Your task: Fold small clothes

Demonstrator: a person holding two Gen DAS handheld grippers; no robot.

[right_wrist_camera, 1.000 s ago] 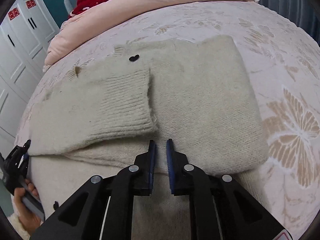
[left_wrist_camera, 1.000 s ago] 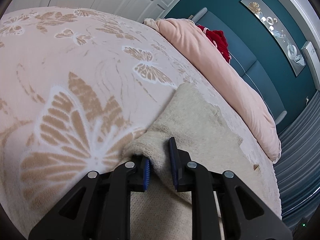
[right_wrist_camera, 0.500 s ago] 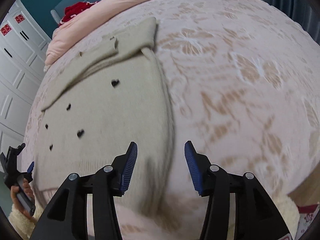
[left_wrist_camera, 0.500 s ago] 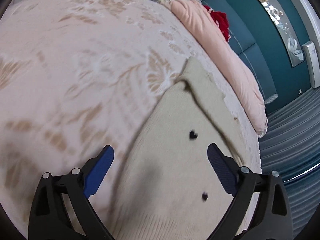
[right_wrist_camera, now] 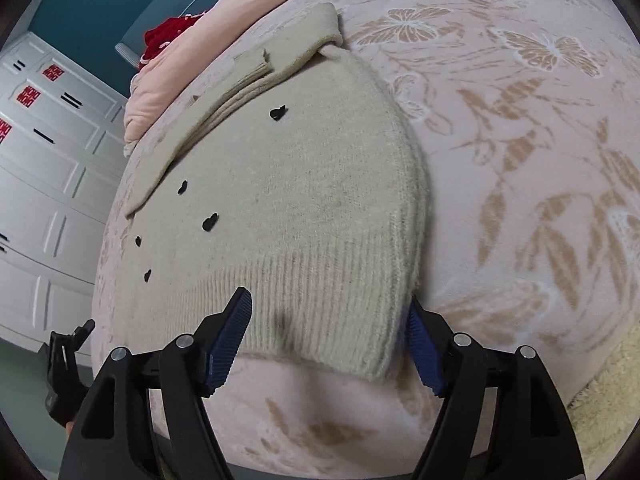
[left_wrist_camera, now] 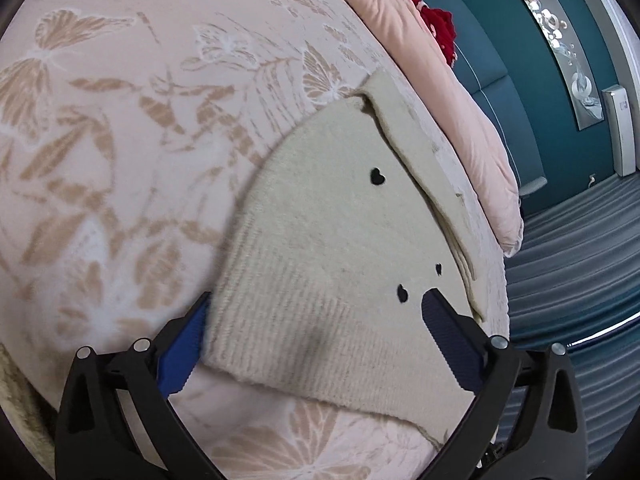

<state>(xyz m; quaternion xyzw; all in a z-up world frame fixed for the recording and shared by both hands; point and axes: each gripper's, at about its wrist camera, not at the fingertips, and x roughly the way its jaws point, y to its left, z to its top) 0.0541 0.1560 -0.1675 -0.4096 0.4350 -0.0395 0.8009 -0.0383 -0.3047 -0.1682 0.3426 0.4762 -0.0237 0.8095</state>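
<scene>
Okay, both released: left gripper [left_wrist_camera: 316, 340] and right gripper [right_wrist_camera: 328, 340] now wide open, holding nothing. Cardigan [right_wrist_camera: 304, 208] lies half-folded on bed [right_wrist_camera: 520, 160]; next fold pending.

Your left gripper [left_wrist_camera: 316, 312] hides the sweater's [left_wrist_camera: 340, 240] near hem corners behind its blue pads, and the bedspread [left_wrist_camera: 100, 140] to the left is blurred. In the right wrist view, your other gripper [right_wrist_camera: 64, 364] is cut off at the left edge, its jaws unreadable.
</scene>
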